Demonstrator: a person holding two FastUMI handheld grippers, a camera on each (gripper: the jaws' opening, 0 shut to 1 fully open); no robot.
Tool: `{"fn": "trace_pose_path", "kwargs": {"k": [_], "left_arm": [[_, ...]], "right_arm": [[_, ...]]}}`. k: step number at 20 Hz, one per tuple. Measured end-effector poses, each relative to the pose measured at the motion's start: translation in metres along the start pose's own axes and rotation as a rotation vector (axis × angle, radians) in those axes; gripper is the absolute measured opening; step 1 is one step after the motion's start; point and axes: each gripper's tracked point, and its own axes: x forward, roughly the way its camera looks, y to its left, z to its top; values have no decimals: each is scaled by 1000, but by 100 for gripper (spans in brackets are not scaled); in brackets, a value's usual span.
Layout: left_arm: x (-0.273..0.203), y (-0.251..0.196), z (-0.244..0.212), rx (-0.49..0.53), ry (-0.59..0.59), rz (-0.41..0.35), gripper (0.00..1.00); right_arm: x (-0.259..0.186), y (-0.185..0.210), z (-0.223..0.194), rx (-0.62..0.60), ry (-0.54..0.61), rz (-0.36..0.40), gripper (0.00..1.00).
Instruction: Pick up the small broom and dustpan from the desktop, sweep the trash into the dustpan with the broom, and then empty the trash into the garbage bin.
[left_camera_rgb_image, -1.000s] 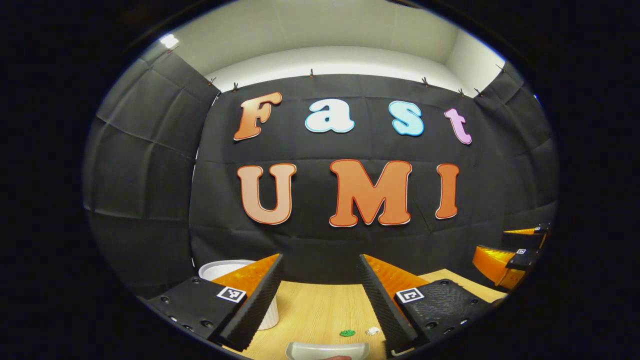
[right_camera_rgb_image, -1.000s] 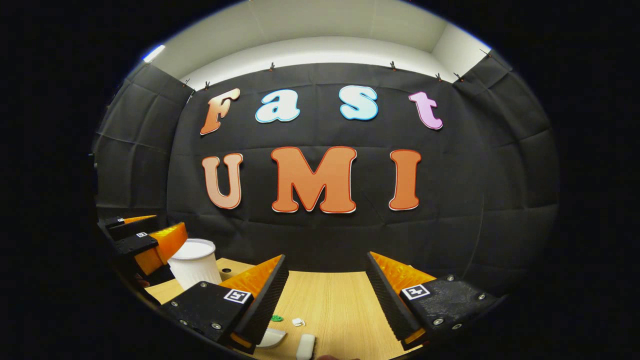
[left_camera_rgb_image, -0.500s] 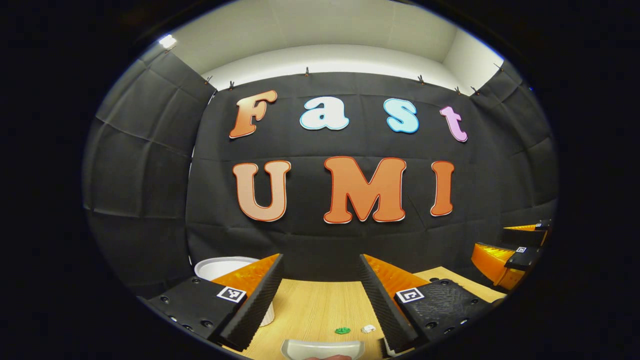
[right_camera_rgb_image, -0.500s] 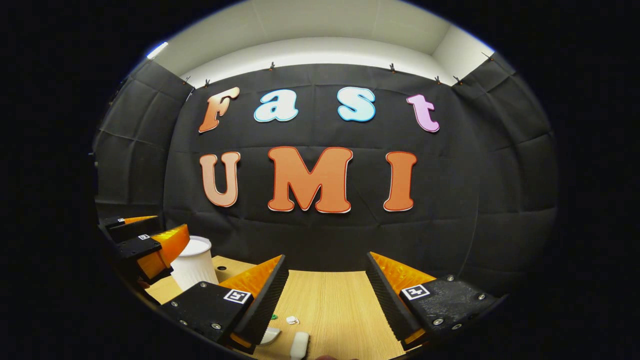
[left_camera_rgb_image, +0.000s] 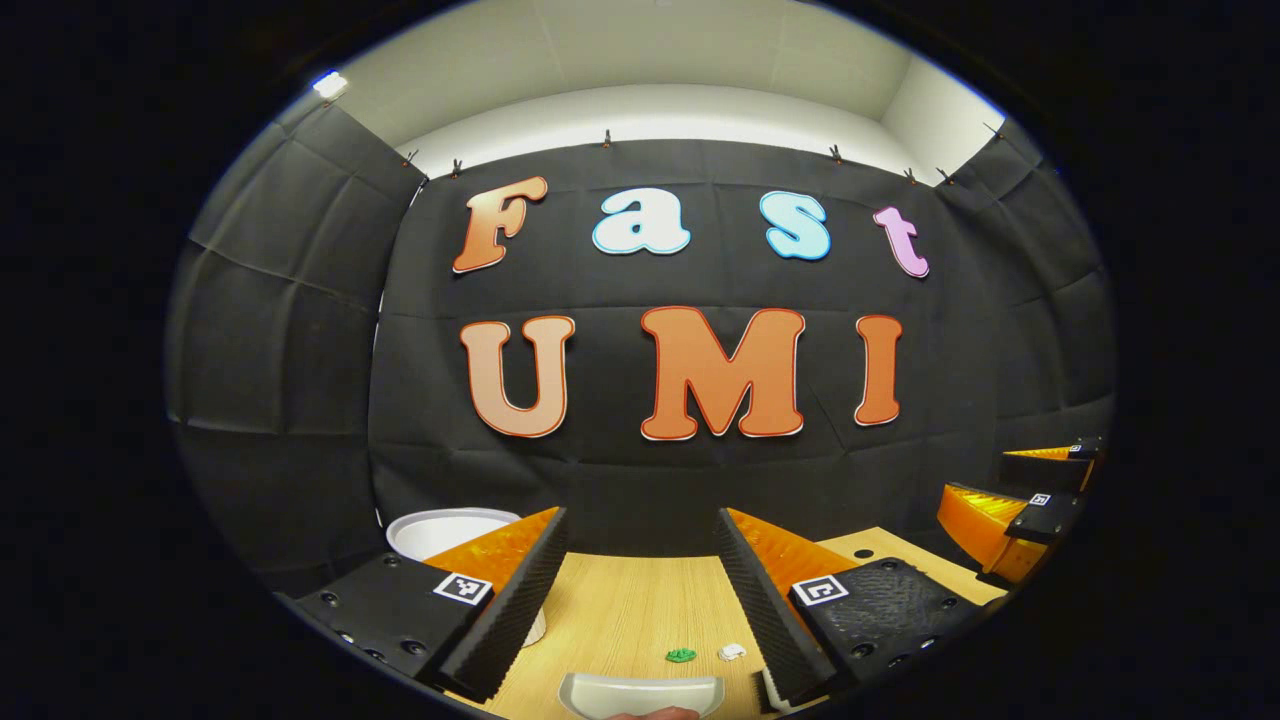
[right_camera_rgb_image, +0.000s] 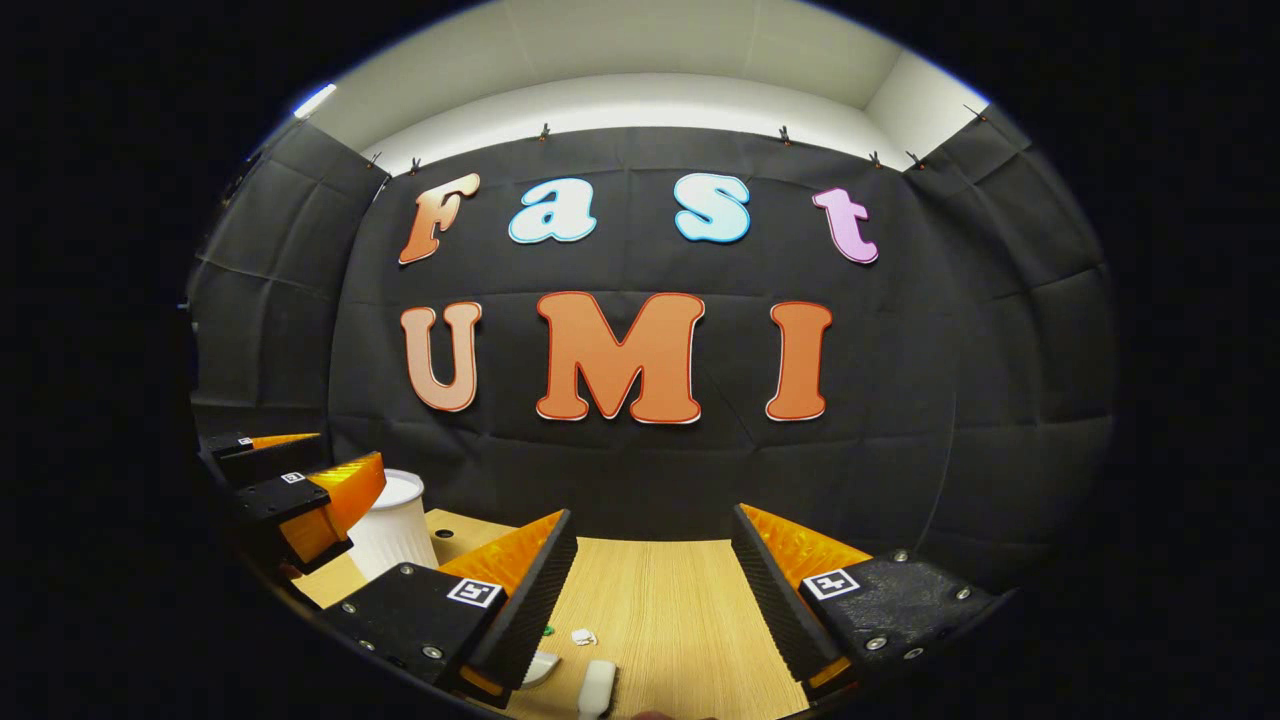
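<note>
From the left gripper view my left gripper (left_camera_rgb_image: 640, 590) hangs above the desk (left_camera_rgb_image: 620, 620) with its fingers wide apart and nothing between them. The desk's far edge runs just under the black wall at 12 o'clock, and bare wood lies between the fingers, so I have room straight ahead. At 6 o'clock, at the bottom rim, I see the pale dustpan (left_camera_rgb_image: 640, 692); I cannot make out what is in it. Just past it, toward 1 o'clock, lie two scraps of trash: one green (left_camera_rgb_image: 681, 655) and one white (left_camera_rgb_image: 732, 652), near each other and apart from the dustpan. At 9 o'clock the white bin (left_camera_rgb_image: 440, 530) stands on the desk, partly behind my left finger; its inside is hidden from me. At 3 o'clock the right gripper (left_camera_rgb_image: 1030, 490) hovers over the desk's right edge, its fingers apart.

From the right gripper view my right gripper (right_camera_rgb_image: 655, 600) is also spread wide and holds nothing. Wood stretches clear to the wall at 12 o'clock. At 6 o'clock lies the small white broom handle (right_camera_rgb_image: 597, 688), with the dustpan's edge (right_camera_rgb_image: 540, 668) just left of it. I count one white scrap (right_camera_rgb_image: 582, 636) and a sliver of the green one (right_camera_rgb_image: 548, 630) by my left finger. The bin (right_camera_rgb_image: 395, 525) stands at 9 o'clock, with the left gripper (right_camera_rgb_image: 300, 480) just before it, fingers parted.
</note>
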Motion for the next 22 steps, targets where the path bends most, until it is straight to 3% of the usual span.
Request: {"fn": "trace_pose_path", "kwargs": {"k": [10,22], "left_arm": [[-2,8,-14,-21,46,30,93],[-2,9,-32,-5,98,16,93]], "right_arm": [[3,5,-16,-6,44,30,93],[0,15,-34,-19,99,46,93]]}}
